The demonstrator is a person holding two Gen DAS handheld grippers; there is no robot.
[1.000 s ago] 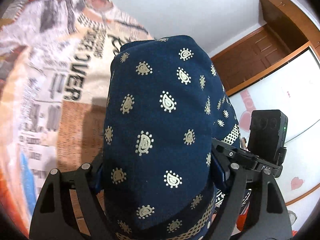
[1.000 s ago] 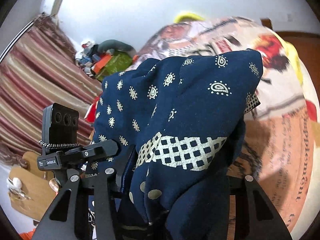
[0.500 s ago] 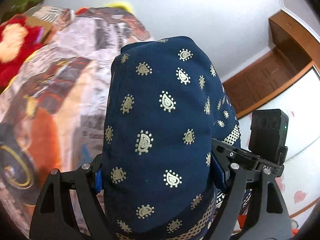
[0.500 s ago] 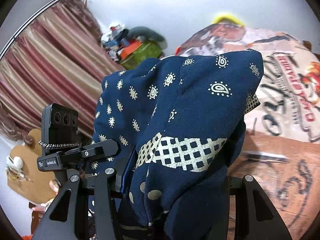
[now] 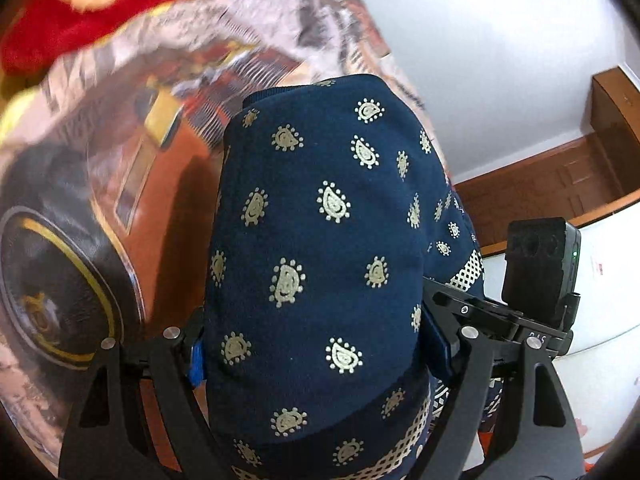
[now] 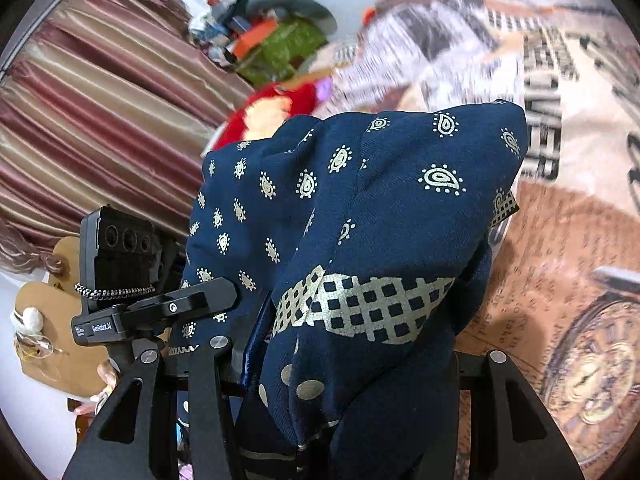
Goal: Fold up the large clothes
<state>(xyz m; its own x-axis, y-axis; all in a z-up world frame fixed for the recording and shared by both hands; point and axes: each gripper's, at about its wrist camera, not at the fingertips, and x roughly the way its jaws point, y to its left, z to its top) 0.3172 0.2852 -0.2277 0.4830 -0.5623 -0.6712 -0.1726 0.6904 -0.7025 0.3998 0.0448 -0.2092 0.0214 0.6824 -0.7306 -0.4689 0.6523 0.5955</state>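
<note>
A navy garment (image 5: 320, 220) with gold paisley print fills the middle of the left wrist view as a thick bundle. My left gripper (image 5: 316, 336) is shut on it, with its pads pressed into both sides of the bundle. In the right wrist view the same garment (image 6: 380, 200) bulges up with a gold checked band across it, and my right gripper (image 6: 356, 360) is shut on that bunched part. The cloth hides both grippers' fingertips. The bundle hangs above a printed bedspread (image 5: 100, 208).
The bedspread (image 6: 560, 260) shows newspaper text, a clock face and a wheel. A red plush toy (image 5: 80, 12) lies at its far end, beside a pile of clutter (image 6: 272, 36). Striped curtains (image 6: 100, 100) hang on the left. Wooden furniture (image 5: 560, 184) stands on the right.
Both grippers have swung across the bed and sunk lower, carrying the garment. The red toy and the wheel print have come into view. Both grips are unchanged.
</note>
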